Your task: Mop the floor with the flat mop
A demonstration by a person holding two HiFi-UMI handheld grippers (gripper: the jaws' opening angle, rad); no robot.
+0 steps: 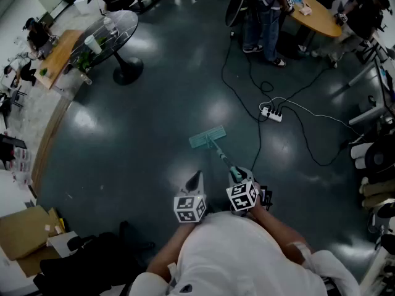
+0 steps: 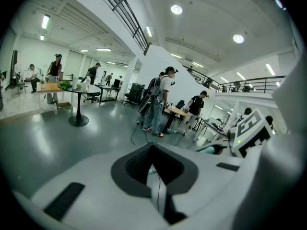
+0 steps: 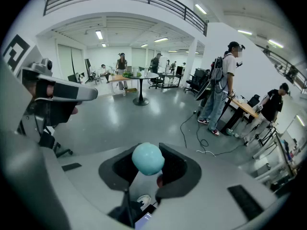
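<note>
The flat mop's teal head [image 1: 207,137] lies flat on the dark floor ahead of me. Its thin handle [image 1: 221,155] slopes back to my right gripper [image 1: 236,172], which is shut on it. In the right gripper view the handle's rounded teal end [image 3: 147,158] sits between the jaws of the right gripper [image 3: 146,170]. My left gripper [image 1: 195,179] hovers just left of the right one, jaws together and holding nothing. In the left gripper view the left gripper [image 2: 156,176] points across the floor, with the right gripper's marker cube [image 2: 249,128] at the right.
A white power strip [image 1: 271,113] with trailing black cables [image 1: 247,97] lies right of the mop head. A person [image 1: 262,17] stands beyond it by a wooden table [image 1: 315,11]. A round glass table [image 1: 114,32] stands far left. A cardboard box [image 1: 24,236] sits near left.
</note>
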